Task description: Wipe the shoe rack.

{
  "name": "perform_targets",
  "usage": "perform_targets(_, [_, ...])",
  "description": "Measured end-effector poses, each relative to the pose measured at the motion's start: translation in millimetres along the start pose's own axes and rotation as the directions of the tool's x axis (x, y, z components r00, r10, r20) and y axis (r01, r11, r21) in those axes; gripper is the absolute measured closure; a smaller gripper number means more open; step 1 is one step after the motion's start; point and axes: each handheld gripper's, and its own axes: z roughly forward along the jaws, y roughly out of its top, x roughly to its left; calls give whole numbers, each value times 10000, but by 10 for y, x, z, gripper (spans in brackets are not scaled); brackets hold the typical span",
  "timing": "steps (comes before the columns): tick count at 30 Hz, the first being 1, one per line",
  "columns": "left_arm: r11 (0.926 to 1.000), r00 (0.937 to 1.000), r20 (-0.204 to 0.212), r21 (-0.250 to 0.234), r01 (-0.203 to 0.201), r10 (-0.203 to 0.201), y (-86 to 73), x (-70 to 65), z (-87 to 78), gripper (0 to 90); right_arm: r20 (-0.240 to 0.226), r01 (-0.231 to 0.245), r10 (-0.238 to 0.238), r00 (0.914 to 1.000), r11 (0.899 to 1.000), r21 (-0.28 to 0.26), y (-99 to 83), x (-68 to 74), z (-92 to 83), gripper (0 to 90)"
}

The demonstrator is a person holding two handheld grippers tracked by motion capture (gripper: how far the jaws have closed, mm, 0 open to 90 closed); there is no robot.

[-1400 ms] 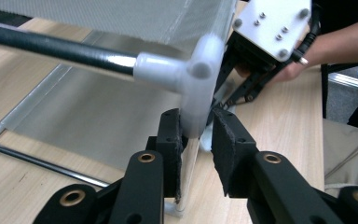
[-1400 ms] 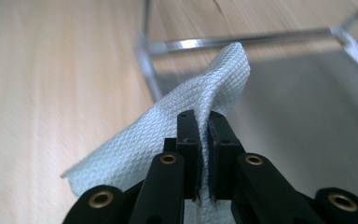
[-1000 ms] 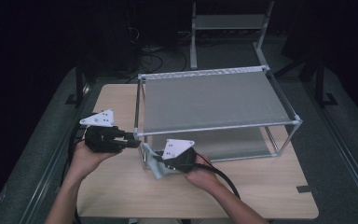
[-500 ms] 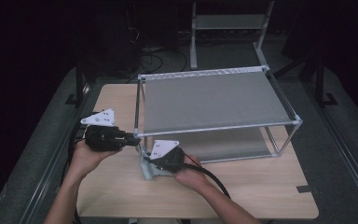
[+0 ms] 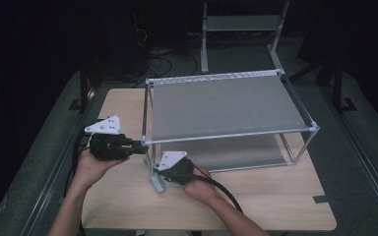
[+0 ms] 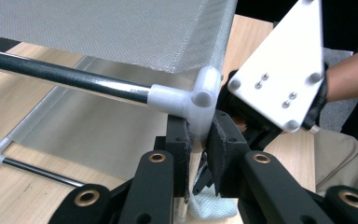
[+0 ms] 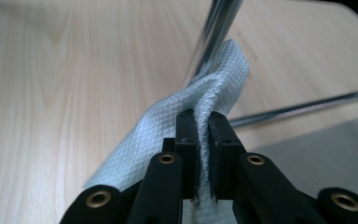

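Observation:
A two-shelf rack (image 5: 226,105) of metal tubes and grey mesh stands on the wooden table (image 5: 256,196). My left gripper (image 5: 142,146) (image 6: 199,126) is shut on the rack's front-left corner, its pads against the white plastic joint (image 6: 200,95). Its jaws have just been opening a little, with the joint still between them. Lower on the same post (image 7: 214,28), my right gripper (image 5: 156,177) (image 7: 204,116) is shut on a pale waffle-weave cloth (image 7: 168,121) (image 5: 158,184) folded around the tube. The cloth's lower end (image 6: 205,207) hangs near the tabletop.
The rack covers the middle and right of the table. Bare wood lies in front of it and to its left (image 5: 118,201). Another metal stand (image 5: 241,24) and cables (image 5: 152,54) are on the dark floor behind.
My right gripper has slid down and slightly left along the corner post with the cloth, closer to the tabletop. The left gripper has stayed at the corner joint.

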Motion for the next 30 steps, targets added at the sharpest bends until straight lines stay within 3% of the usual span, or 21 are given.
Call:
perform_targets(4, [9999,9999,74,111,132,-132,-116,-8,96,676,257,11,-17,9997,9997,254,-129,-56,-97,835])
perform_targets(7, [9996,9996,143,166,232,-234,-210,6,187,706,595,-173,132,9981,9976,675,-274,-150,-181,835])
perform_targets(9, [9994,9998,99,276,193,-196,-236,6,245,754,853,-641,554,9948,9926,1032,-406,-240,-239,835])
perform_targets(11, [9994,9996,121,257,232,-235,-235,7,256,784,1009,-659,544,9934,9911,1155,-474,-276,-255,835])
perform_targets(13, [9994,10000,16,349,-32,31,-216,-7,271,802,1059,-886,747,9916,9871,1336,-536,-285,-277,835])
perform_targets(18, [9990,9999,-115,420,-122,127,-214,-21,258,811,1095,-838,703,9915,9888,1234,-556,-296,-279,837])
perform_targets(20, [9991,9998,128,391,-186,181,-223,-29,252,809,1001,-989,864,9912,9868,1281,-517,-272,-242,835])
perform_targets(24, [9981,9997,25,568,-243,242,-225,-37,217,811,898,-733,630,9940,9906,1156,-462,-227,-160,834])
perform_targets(27, [9987,9999,-141,511,-77,84,-268,-11,159,811,826,-715,610,9947,9888,1313,-498,-260,-221,833])
perform_targets(30, [9992,10000,-29,380,-78,79,-288,-6,154,810,777,-893,790,9938,9862,1396,-554,-318,-296,834])
